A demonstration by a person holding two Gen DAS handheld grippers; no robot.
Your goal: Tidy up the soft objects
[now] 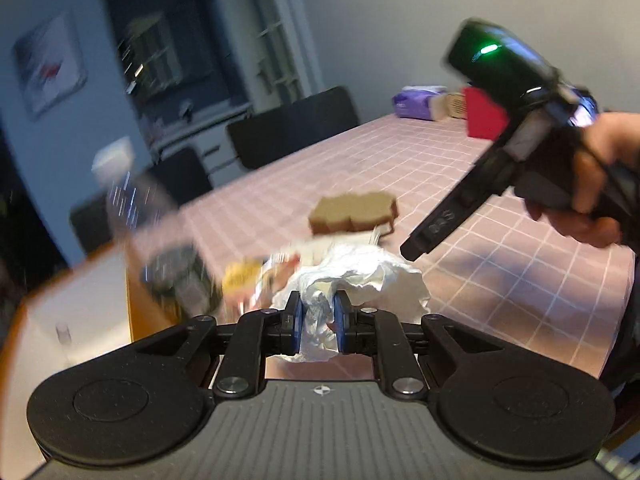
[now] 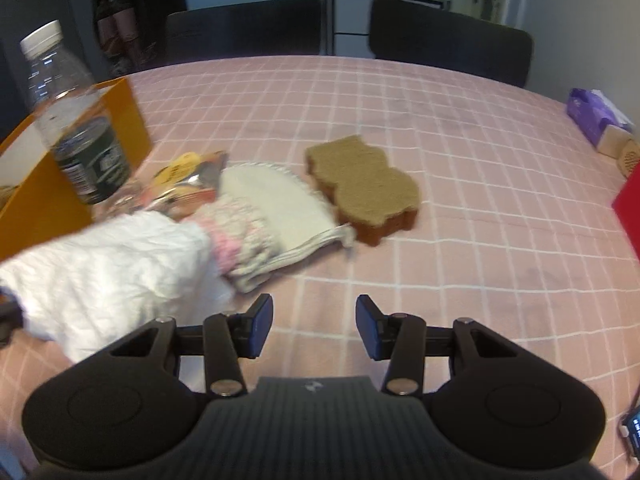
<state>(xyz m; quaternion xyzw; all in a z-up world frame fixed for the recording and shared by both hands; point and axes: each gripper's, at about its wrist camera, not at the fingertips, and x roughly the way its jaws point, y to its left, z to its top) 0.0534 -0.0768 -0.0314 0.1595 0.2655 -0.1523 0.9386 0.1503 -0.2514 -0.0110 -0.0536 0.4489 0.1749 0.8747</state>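
My left gripper (image 1: 317,312) is shut on a crumpled white cloth (image 1: 360,276), held above the pink checked table; the cloth also shows at the left of the right wrist view (image 2: 108,268). My right gripper (image 2: 315,326) is open and empty above the tablecloth (image 2: 440,240), and its body shows in the left wrist view (image 1: 480,168). A brown sponge (image 2: 364,188) lies ahead of it on the table. A flat white woven cloth (image 2: 276,204) and a pink-and-white knitted piece (image 2: 240,236) lie left of the sponge.
An orange box (image 2: 120,120) stands at the left table edge with a clear plastic bottle (image 2: 72,120) in front of it. A yellow snack packet (image 2: 188,176) lies by the cloths. A purple tissue pack (image 2: 592,116) and a red object (image 2: 628,208) are at the right. Dark chairs (image 2: 448,36) stand behind.
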